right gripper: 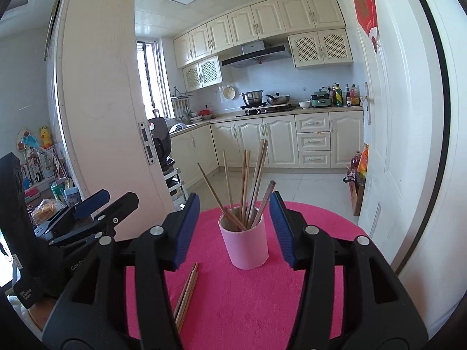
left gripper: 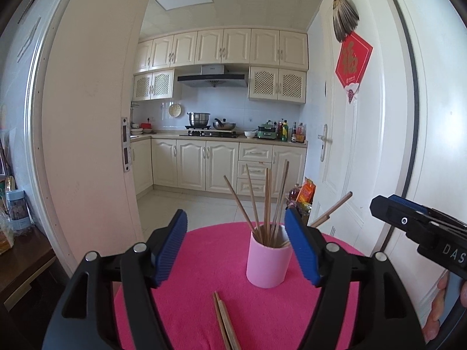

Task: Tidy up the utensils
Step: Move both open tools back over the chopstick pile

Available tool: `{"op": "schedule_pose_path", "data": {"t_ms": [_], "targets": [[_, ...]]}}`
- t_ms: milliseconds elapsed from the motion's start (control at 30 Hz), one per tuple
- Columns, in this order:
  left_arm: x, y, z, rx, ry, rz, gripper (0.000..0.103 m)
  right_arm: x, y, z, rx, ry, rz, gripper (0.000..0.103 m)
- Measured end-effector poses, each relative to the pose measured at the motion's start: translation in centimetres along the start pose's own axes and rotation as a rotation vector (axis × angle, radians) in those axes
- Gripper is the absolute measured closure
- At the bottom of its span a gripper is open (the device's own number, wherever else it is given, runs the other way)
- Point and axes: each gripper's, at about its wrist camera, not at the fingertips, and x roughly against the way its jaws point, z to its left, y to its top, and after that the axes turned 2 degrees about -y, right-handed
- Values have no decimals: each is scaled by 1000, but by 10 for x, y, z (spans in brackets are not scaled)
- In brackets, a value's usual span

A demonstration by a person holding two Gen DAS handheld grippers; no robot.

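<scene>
Thin brown wooden chopsticks (right gripper: 248, 186) fanned upright in pink cylindrical cup (right gripper: 246, 246); loose wooden pair (right gripper: 186, 294) flat on pink cloth (right gripper: 248, 306). Left gripper (left gripper: 236, 248) and right gripper (right gripper: 235, 230) both released, empty.

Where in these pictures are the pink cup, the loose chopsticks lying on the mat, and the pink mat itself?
pink cup (left gripper: 267, 265): left wrist view, on its front wall.
loose chopsticks (right gripper: 186, 294): right wrist view, mid-length of the pair.
pink mat (left gripper: 210, 256): left wrist view, a bare patch left of the cup.

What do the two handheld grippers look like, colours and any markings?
Both the left gripper and right gripper have black plastic frames with silver bolts and two fingers faced with ribbed blue pads. White lettering marks their black bodies. No cables show.
</scene>
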Motion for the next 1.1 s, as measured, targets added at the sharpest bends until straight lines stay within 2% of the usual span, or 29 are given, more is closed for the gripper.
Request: {"op": "schedule_pose_path", "data": {"t_ms": [300, 433, 600, 667, 900, 1100], "targets": [[-8, -35, 24, 53, 20, 212, 35, -15, -39, 17, 20, 18, 152, 53], [-22, -55, 35, 90, 22, 340, 35, -28, -56, 21, 33, 23, 222, 52], [-50, -86, 46, 136, 13, 549, 35, -45, -76, 21, 40, 21, 310, 52], [-60, -98, 50, 152, 24, 610, 35, -52, -83, 20, 40, 20, 344, 52], [-87, -127, 49, 130, 49, 755, 35, -69, -101, 13, 20, 24, 427, 52], [-100, -140, 46, 105, 71, 823, 35, -78, -106, 10, 5, 24, 455, 51]]}}
